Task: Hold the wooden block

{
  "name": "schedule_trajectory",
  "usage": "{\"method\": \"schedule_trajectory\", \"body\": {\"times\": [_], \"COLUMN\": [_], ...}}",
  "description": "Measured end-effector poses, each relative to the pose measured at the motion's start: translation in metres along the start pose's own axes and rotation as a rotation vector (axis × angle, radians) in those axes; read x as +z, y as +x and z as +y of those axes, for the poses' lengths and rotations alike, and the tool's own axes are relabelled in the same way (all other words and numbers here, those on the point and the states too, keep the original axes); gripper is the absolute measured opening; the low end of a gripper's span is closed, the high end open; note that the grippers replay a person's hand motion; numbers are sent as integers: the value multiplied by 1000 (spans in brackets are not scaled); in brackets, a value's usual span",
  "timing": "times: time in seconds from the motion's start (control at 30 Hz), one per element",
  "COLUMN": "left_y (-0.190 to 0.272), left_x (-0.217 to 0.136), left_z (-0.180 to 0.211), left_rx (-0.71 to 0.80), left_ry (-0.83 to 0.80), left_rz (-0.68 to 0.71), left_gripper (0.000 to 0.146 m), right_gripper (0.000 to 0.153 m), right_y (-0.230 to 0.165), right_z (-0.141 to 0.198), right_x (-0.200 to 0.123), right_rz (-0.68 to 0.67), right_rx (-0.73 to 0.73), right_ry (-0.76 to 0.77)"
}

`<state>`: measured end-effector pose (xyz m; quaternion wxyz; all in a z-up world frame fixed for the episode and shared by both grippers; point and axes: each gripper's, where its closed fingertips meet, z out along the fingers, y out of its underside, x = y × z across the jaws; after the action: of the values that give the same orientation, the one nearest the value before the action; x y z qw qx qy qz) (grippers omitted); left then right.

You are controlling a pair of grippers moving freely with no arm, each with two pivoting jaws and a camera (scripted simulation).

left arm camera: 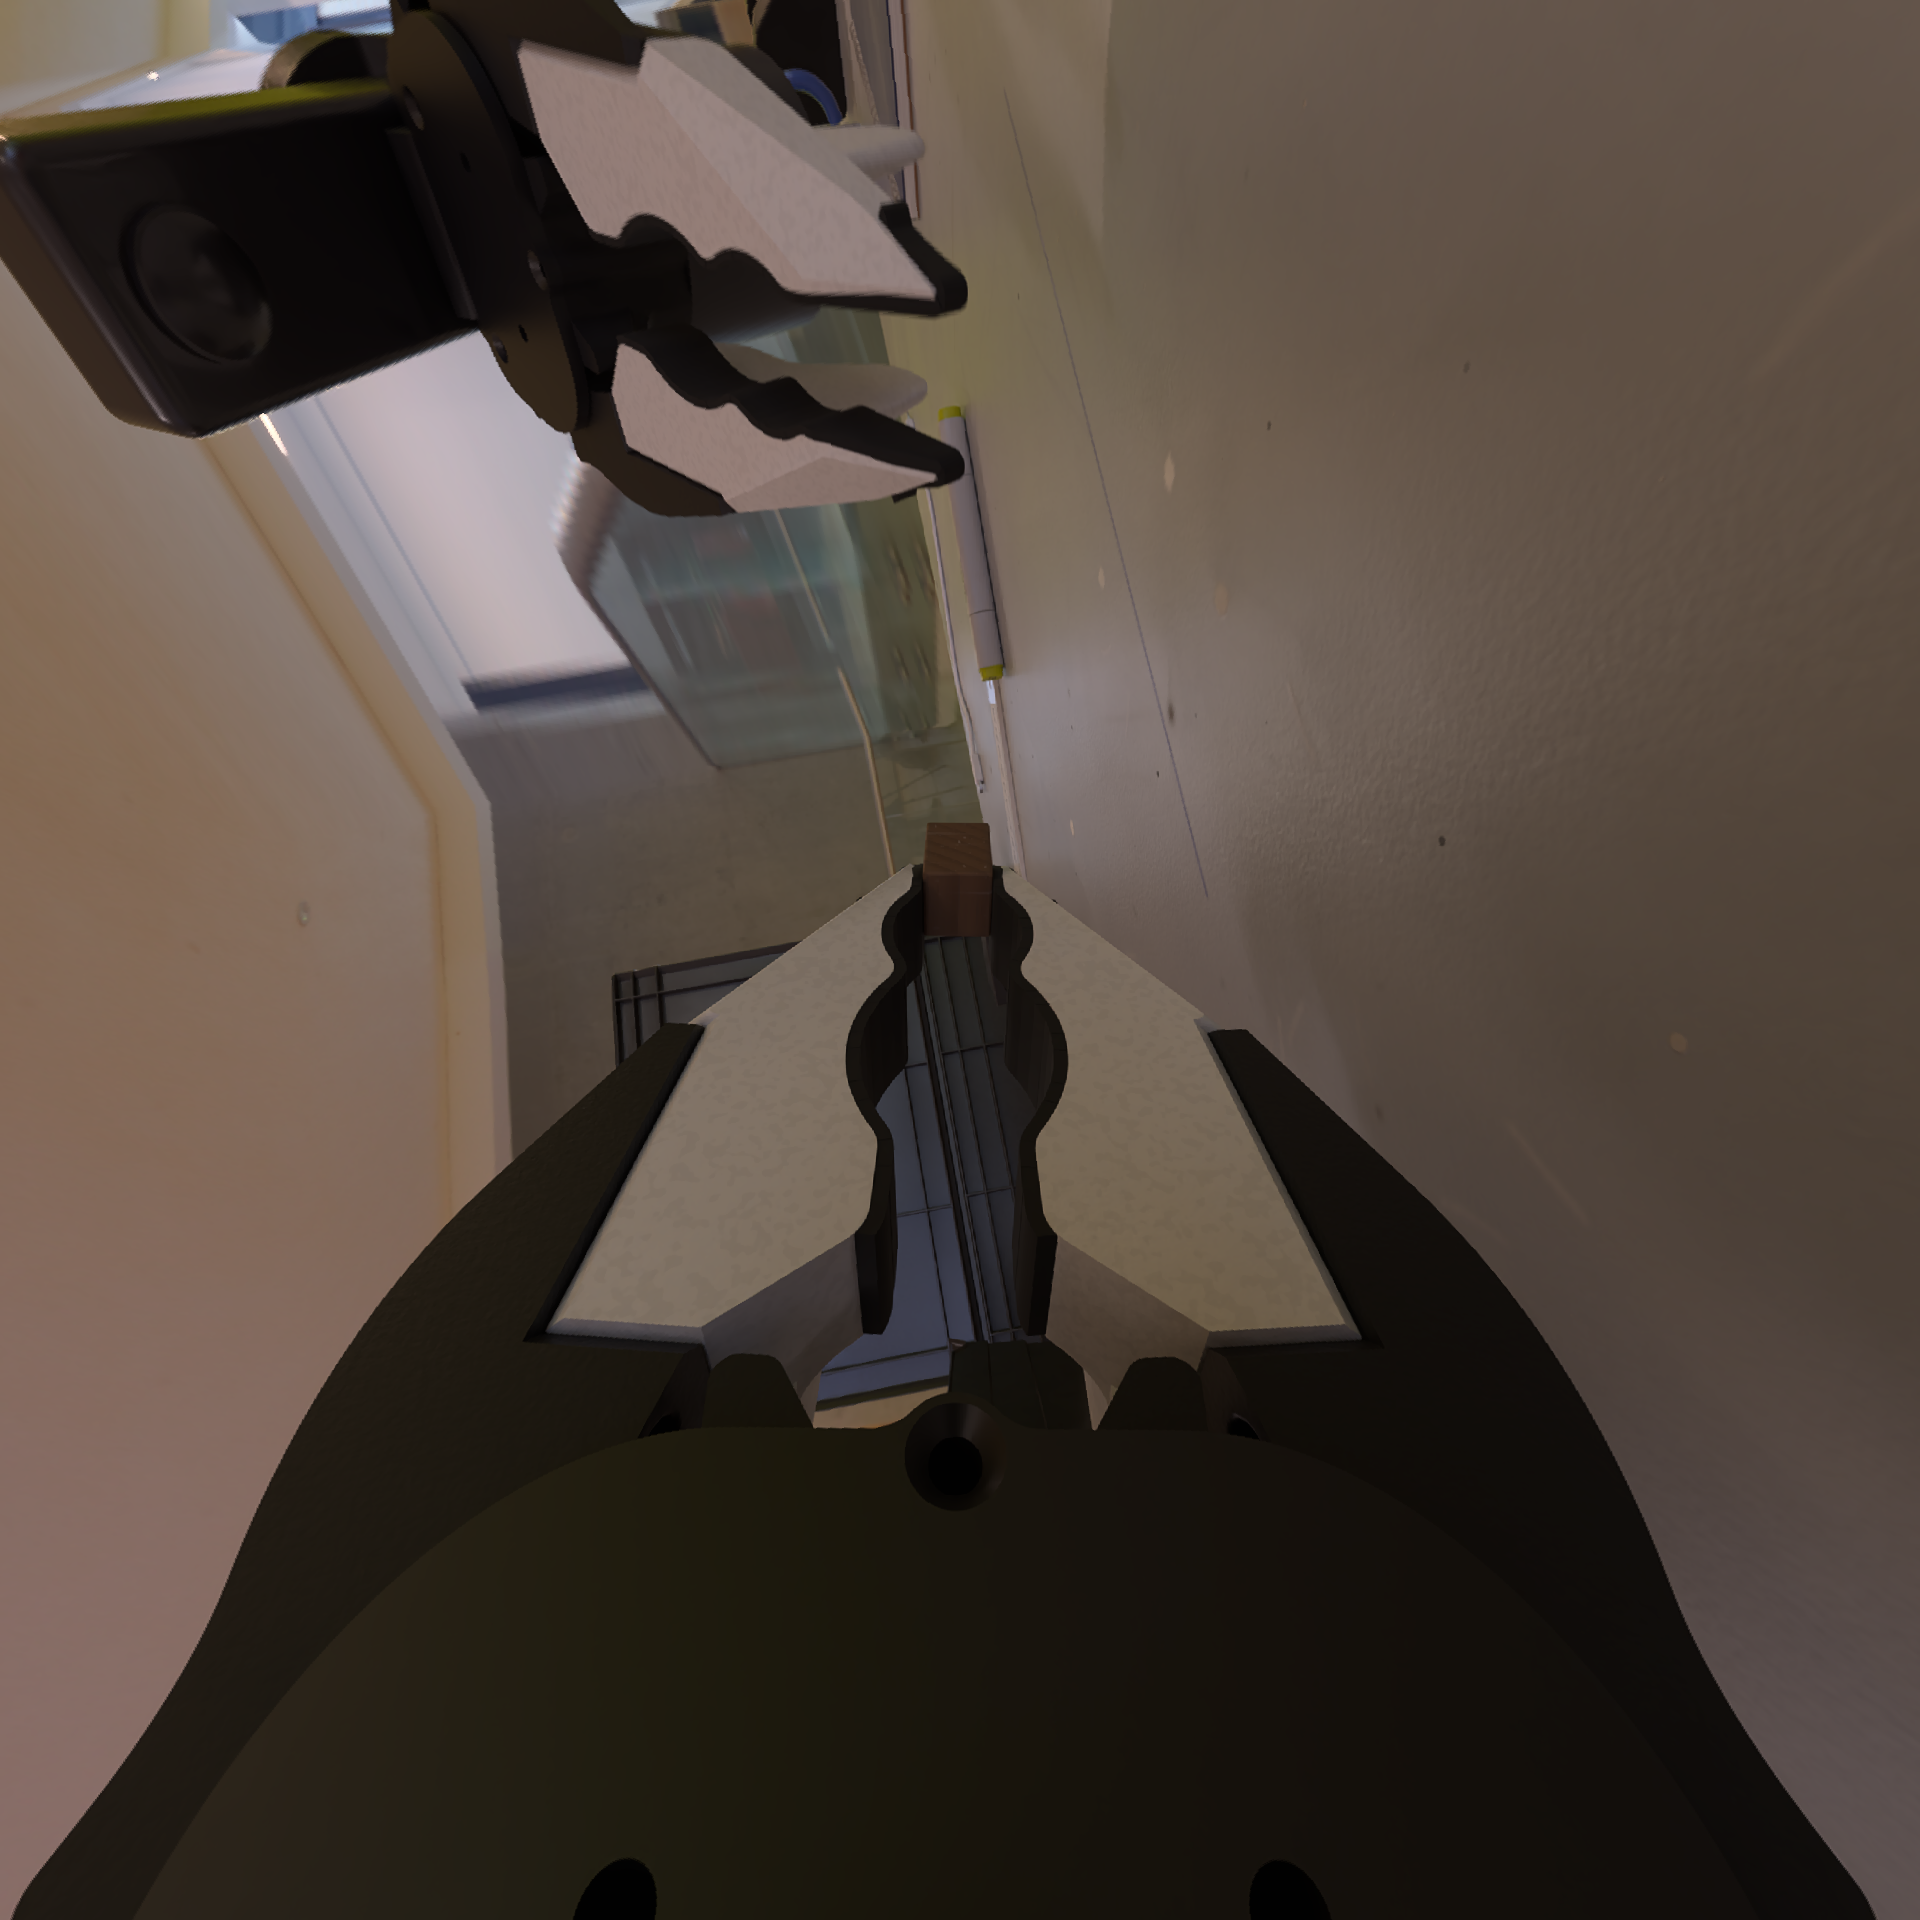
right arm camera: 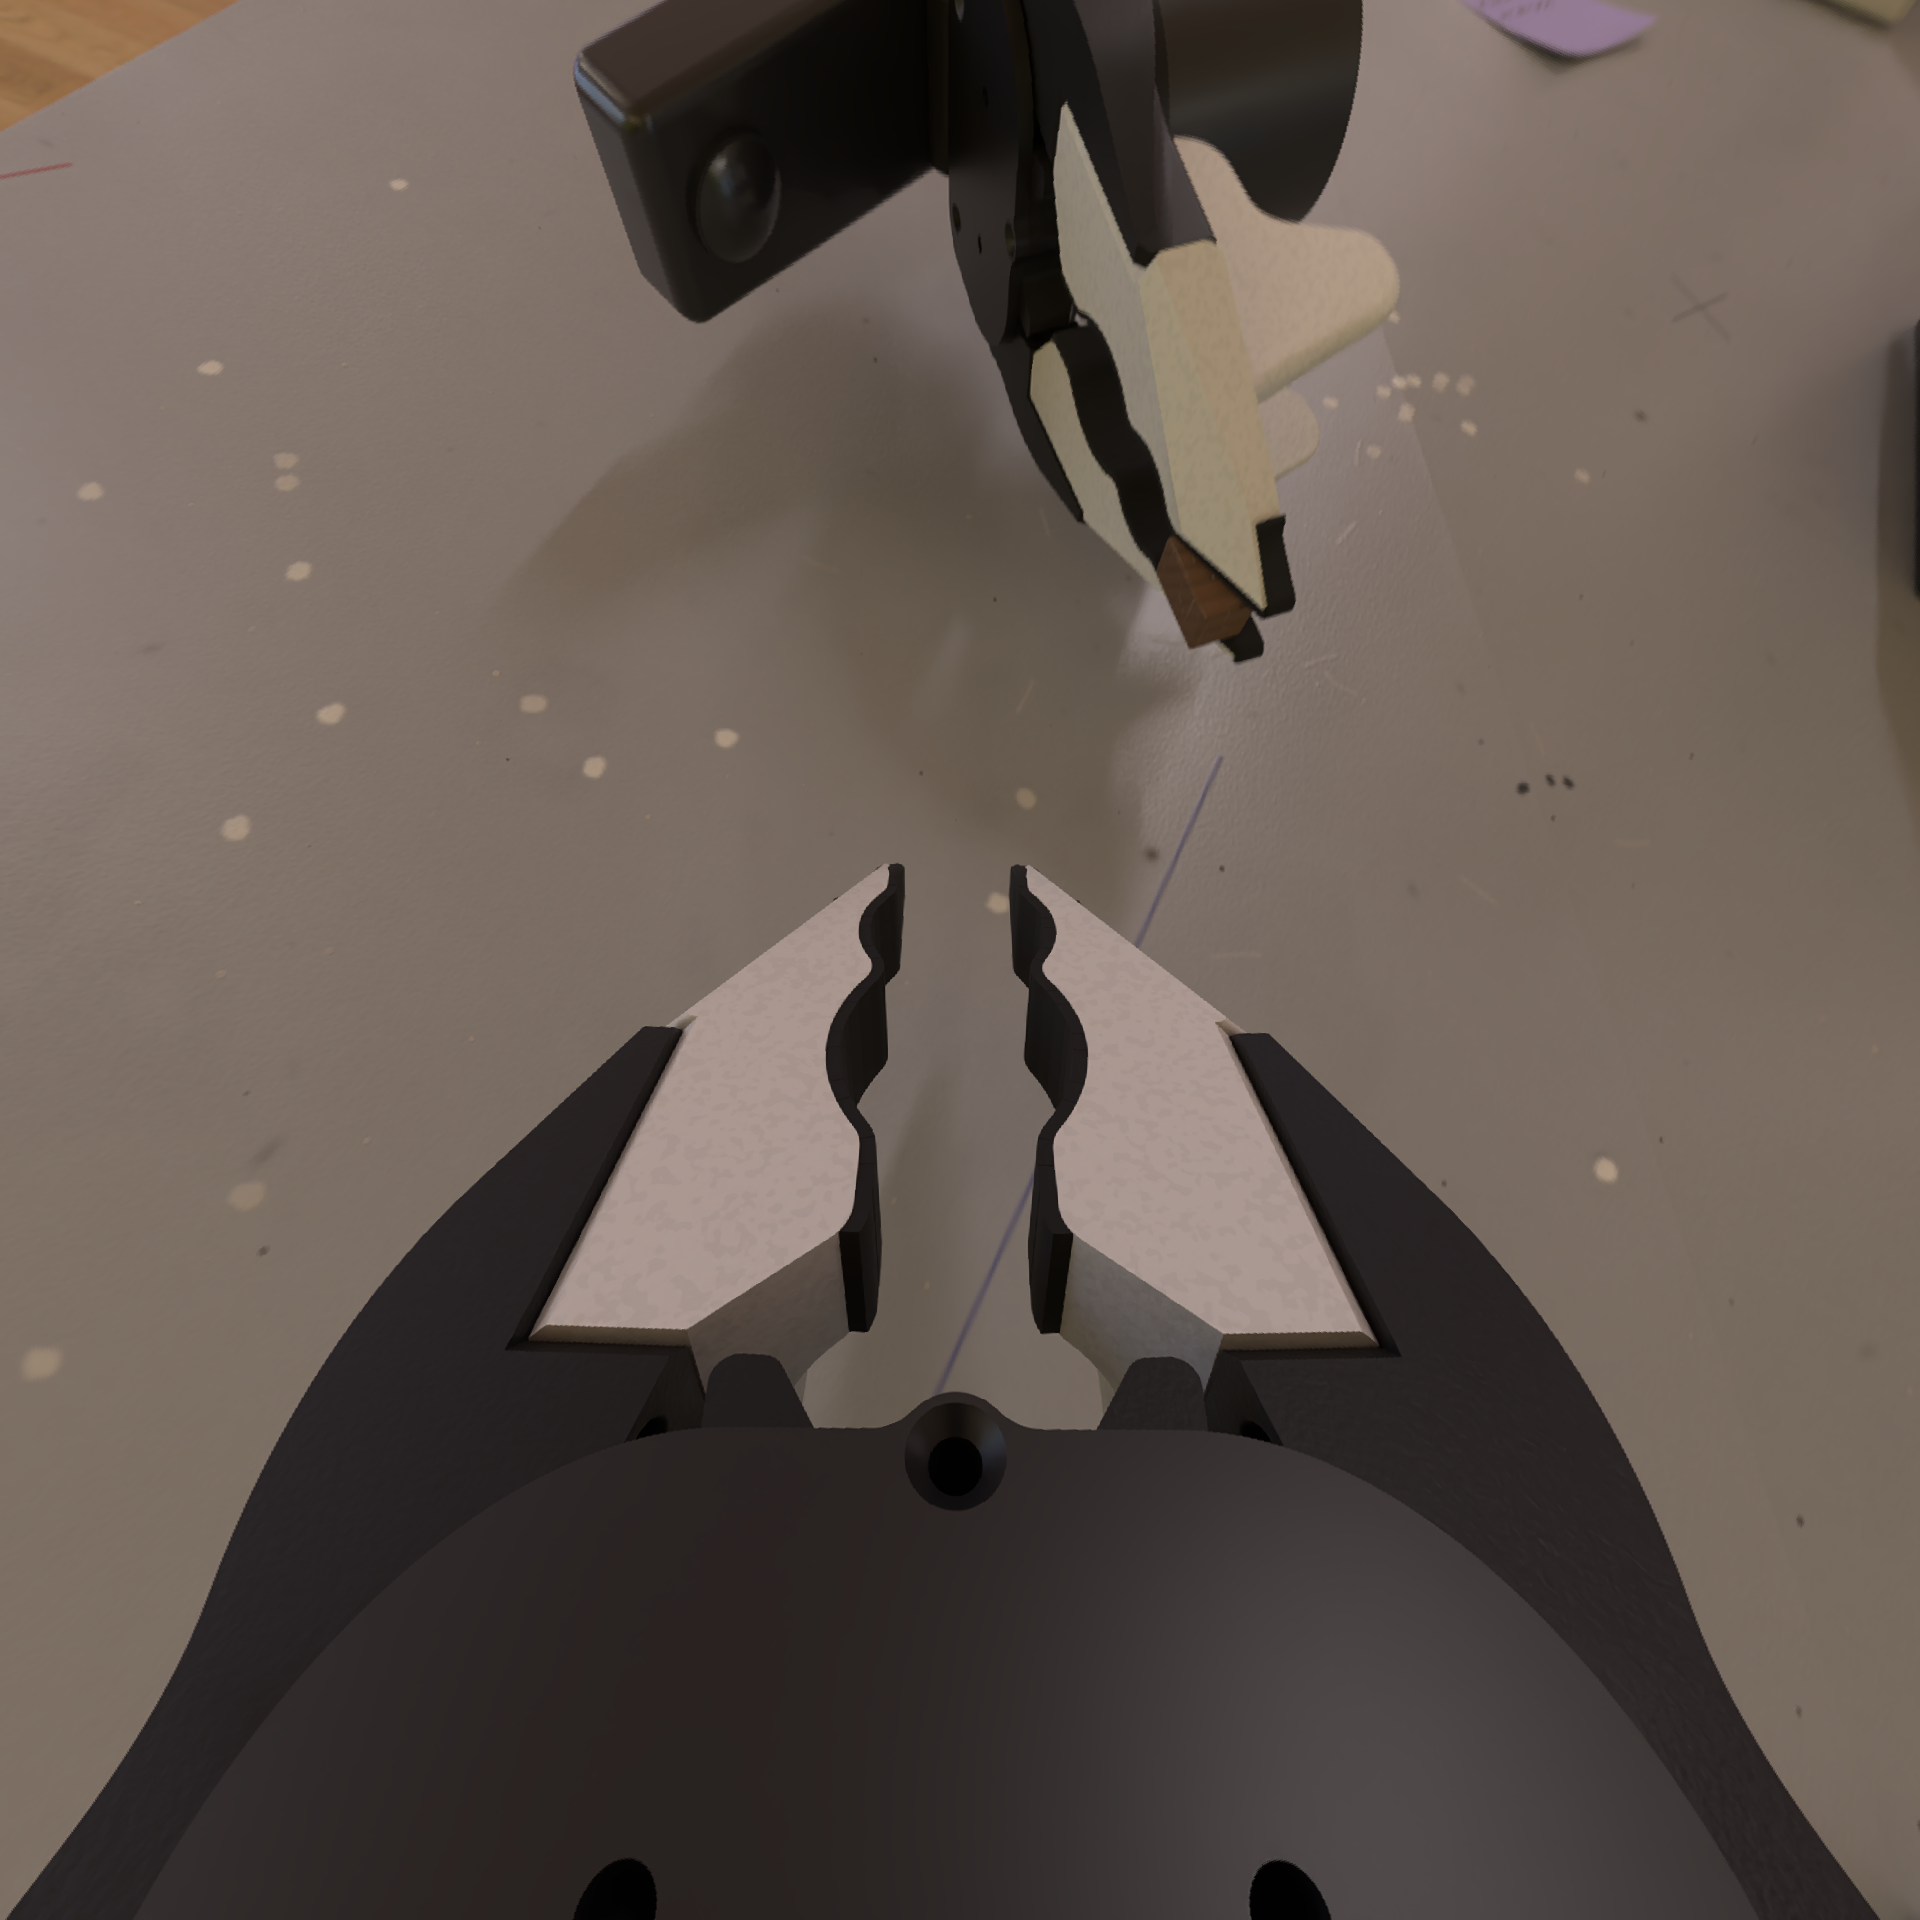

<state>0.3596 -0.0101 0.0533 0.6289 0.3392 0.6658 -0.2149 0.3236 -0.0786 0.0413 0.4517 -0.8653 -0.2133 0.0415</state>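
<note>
A small brown wooden block [left arm camera: 956, 878] sits pinched between the tips of my left gripper [left arm camera: 957, 883], which is shut on it and rolled on its side, clear of the grey table [left arm camera: 1455, 623]. In the right wrist view the left gripper [right arm camera: 1236, 613] shows at the upper right with the block [right arm camera: 1195, 603] at its tips, lifted above the table [right arm camera: 520, 623]. My right gripper [right arm camera: 957, 883] is open and empty, pointing down at the table short of the block. It also shows in the left wrist view [left arm camera: 951, 379], upper left, jaws apart.
A white marker pen [left arm camera: 982, 551] lies on the table. A dark crate [left arm camera: 686, 997] shows behind my left fingers. A purple paper [right arm camera: 1558, 21] and a dark object [right arm camera: 1907, 416] lie at the table's far right edge. Wooden floor [right arm camera: 83, 42] shows at the top left.
</note>
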Motion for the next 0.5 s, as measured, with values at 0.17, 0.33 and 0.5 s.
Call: {"method": "schedule_trajectory", "body": {"times": [0.17,0.33,0.5], "left_y": [1,-3,-2], "left_x": [1,-2,-2], "left_z": [3,-8,-10], "left_rx": [-10,9,16], "left_ry": [-7,47,50], "left_rz": [12,-17,-15], "left_gripper": [11,11,11], "right_gripper": [25,25,25], "right_y": [-2,-3,-4], "right_z": [11,10,13], "right_x": [-9,-12,-7], "right_rz": [-20,-18,-28], "right_rx": [59,62,65], "right_ry": [-86,-89,-94]}}
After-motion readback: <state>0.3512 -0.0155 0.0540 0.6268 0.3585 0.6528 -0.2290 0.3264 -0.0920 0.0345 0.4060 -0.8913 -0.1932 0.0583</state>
